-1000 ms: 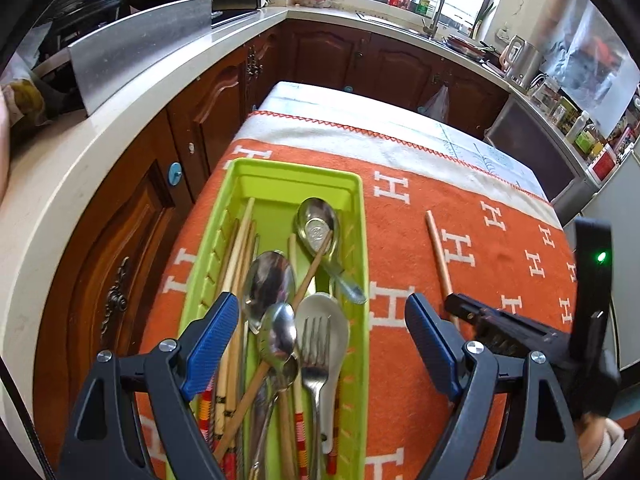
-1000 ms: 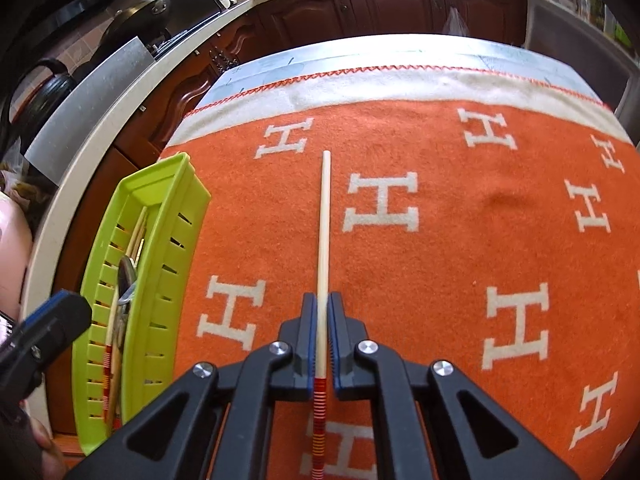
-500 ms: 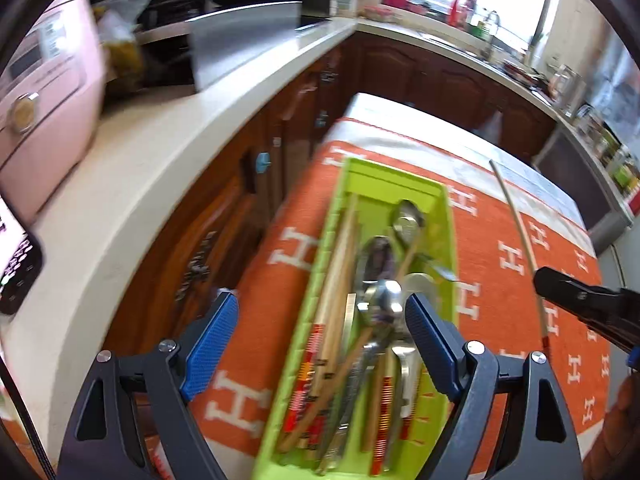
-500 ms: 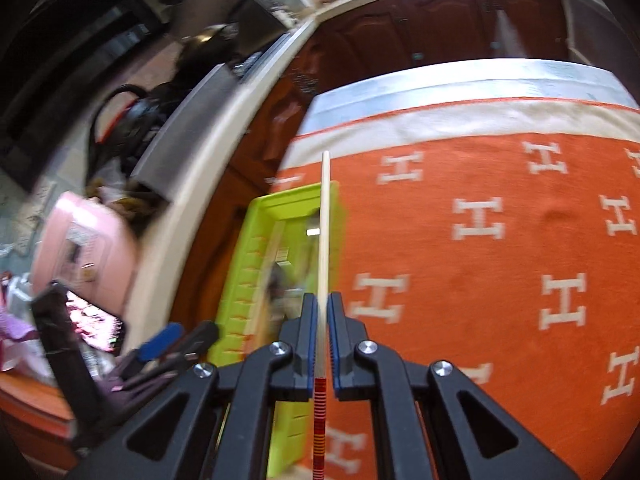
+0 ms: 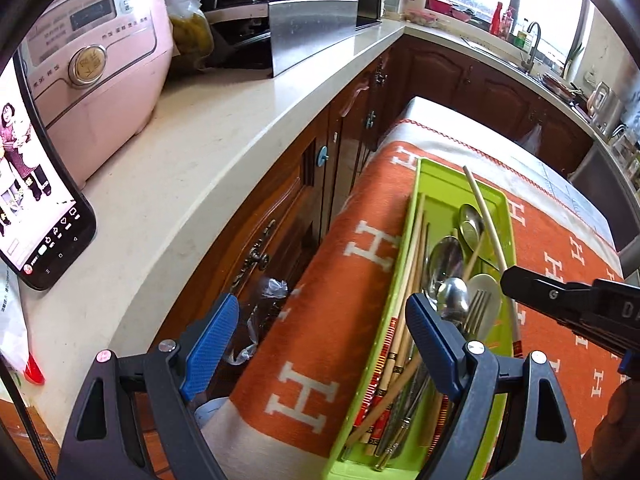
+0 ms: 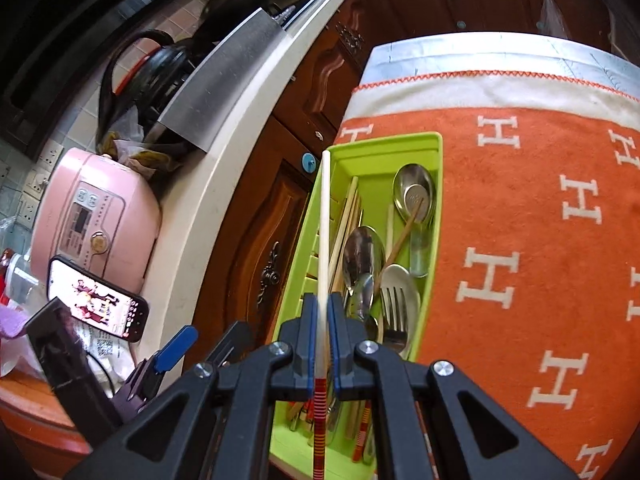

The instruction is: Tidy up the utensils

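**Chopstick poised over the green tray**

Chopstick [image 6: 322, 240] in your right hand-held gripper [image 6: 320, 320] runs straight out ahead along the fingers, clamped between the blue pads near its red-striped end. Its pale tip reaches out over the far left corner of the green tray [image 6: 434, 208]. The tray's long axis lies nearly parallel to the stick, so the coming move looks like a plain lowering rather than a turn. The tray sits directly below and slightly right of the stick, on the orange cloth [image 6: 520, 240] covering the tabletop, already holding spoons, a fork [image 6: 394, 312] and several other chopsticks along its left side.

Your right hand is the nearer one, pitched steeply downward over the tray's near end. Your left hand-held gripper [image 5: 316, 340] hangs with its fingers wide apart and nothing between them, straddling the tray's left rim. How high the held stick rides above the tray is hard to judge through the fisheye.
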A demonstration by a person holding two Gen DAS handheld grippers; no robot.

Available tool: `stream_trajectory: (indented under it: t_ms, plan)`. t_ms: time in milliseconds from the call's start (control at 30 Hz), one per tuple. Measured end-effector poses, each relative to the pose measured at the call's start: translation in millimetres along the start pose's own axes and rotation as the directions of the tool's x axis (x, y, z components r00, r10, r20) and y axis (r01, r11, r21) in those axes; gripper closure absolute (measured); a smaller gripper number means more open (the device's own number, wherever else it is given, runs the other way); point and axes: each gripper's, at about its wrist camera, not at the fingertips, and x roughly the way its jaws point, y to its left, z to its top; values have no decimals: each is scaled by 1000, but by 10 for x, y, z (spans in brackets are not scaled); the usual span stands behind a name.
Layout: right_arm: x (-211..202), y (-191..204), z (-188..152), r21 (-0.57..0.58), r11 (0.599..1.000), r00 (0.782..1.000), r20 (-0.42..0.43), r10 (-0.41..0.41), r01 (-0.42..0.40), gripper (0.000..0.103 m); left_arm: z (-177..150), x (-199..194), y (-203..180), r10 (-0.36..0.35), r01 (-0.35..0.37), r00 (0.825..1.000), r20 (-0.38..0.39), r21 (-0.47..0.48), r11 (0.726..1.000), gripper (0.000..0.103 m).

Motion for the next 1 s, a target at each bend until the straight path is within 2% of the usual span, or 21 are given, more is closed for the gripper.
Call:
stream_trajectory:
  t_ms: [233, 400, 533, 667, 800, 933, 1000]
  plan:
    - [132, -73, 69, 104, 994, 1000, 0, 16, -16, 96, 6, -4, -13, -9, 9, 1000, 2, -7, 1000, 19]
    - [130, -24, 43, 50, 999, 1000, 1, -5, 5, 96, -1, -38, -24, -12, 12, 1000, 8, -3, 1000, 19]
    - [35, -22, 3, 10, 999, 999, 25, -33, 33, 96, -14, -86, -77, -56, 56, 998, 11, 6, 998, 19]
    - [-119, -44, -73, -48, 996, 996, 55, -76, 79, 96, -49, -156, -208, -103, 102, 995, 16, 38, 994, 4]
    - [-304, -63, -170, -107, 984, 986, 107, -131, 143, 96, -82, -244, -361, -120, 118, 993, 22, 81, 990, 1]
    - [-510, -151, -293, -136, 972, 973, 158, -170, 192, 85, -119, -295, -501, -139, 137, 990, 7, 111, 984, 1]
    - [-617, -203, -351, -145, 966, 965, 183, -188, 216, 83, -153, -327, -587, -143, 142, 990, 1, 129, 981, 1]
